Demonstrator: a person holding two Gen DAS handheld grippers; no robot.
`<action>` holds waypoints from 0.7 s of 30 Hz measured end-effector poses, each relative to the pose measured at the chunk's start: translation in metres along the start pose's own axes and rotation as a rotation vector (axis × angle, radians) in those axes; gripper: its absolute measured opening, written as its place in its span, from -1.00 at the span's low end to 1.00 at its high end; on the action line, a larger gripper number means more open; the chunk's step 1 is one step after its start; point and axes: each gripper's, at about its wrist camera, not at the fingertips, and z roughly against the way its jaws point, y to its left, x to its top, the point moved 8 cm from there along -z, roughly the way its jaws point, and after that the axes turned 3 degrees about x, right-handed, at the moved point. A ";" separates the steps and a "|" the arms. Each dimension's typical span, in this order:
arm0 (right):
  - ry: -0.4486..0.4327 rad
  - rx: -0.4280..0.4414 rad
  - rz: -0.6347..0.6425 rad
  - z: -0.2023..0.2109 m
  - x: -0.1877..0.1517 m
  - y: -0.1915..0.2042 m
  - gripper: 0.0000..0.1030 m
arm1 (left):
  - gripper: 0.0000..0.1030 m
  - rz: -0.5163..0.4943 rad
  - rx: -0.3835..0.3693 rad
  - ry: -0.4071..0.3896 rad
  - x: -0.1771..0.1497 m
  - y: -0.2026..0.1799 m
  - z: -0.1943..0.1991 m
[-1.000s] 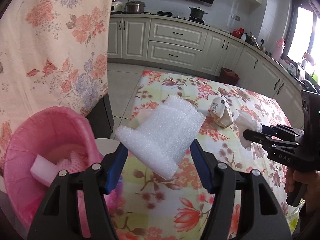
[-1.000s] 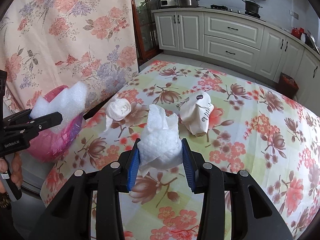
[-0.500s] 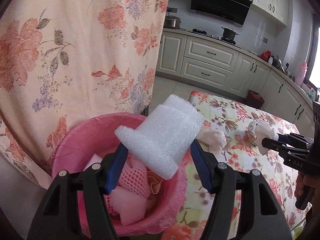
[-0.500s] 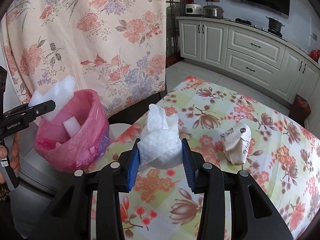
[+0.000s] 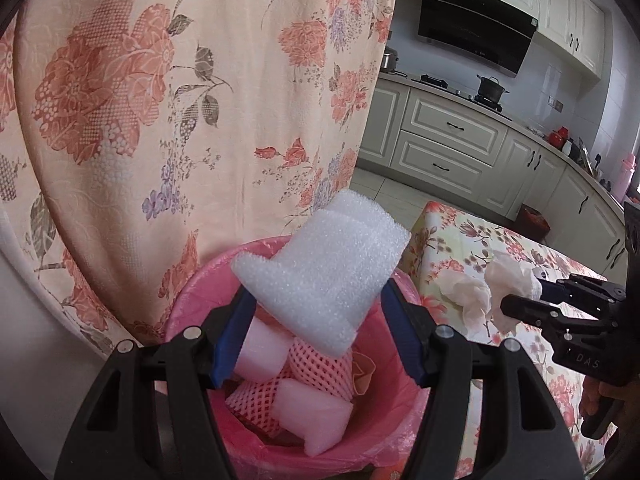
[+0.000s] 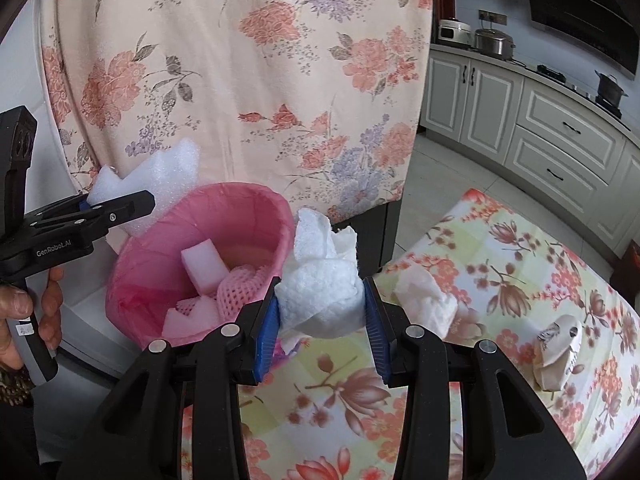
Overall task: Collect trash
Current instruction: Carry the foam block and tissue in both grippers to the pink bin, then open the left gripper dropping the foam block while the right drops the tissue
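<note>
Left wrist view: left gripper [image 5: 320, 320] is clamped on a white foam block [image 5: 320, 276], blue pads pressing both sides. The block is coarse and bubbly, roughly L-shaped with a stepped top, tilted, and hangs right over the mouth of the pink trash bin [image 5: 192, 304]. The bin has a pink bag liner and already holds pale pink foam chunks [image 5: 308, 412] and pink fruit netting [image 5: 316, 360]. Floral curtain [image 5: 160, 100] hangs just behind the bin. At right, the right gripper [image 5: 520, 300] comes in over the flowered tablecloth [image 5: 460, 240] pinching a crumpled white tissue wad [image 5: 512, 284]; a second crumpled tissue [image 5: 468, 292] shows just beside it, seemingly lying on the cloth, though fisheye warp at that edge makes this hard to confirm. Right wrist view: right gripper [image 6: 320, 312] is closed tight on the tissue wad [image 6: 320, 280], which is soft, wrinkled, bulging between the pads, with a loose flap sticking up. It sits over the table edge, near the bin's [image 6: 168, 220] rim but not over the opening. Left gripper [image 6: 132, 204] is at far left with the foam block [image 6: 160, 176] above the bin's far side; a hand [image 6: 24, 312] grips its handle. On the tablecloth [image 6: 500, 280] remain one crumpled tissue [image 6: 424, 296] near the corner and a crushed white paper cup [image 6: 556, 344] with dark print further right, well apart from the bin.
</note>
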 end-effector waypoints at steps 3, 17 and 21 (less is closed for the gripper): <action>0.013 0.025 0.024 -0.013 0.006 0.016 -0.25 | 0.22 0.011 0.007 -0.005 0.004 0.008 -0.001; 0.082 0.088 0.090 -0.068 0.014 0.056 -0.23 | 0.22 0.041 0.028 -0.014 0.010 0.027 -0.003; 0.084 0.077 0.084 -0.074 0.014 0.054 0.14 | 0.22 0.043 0.029 -0.011 0.012 0.028 -0.006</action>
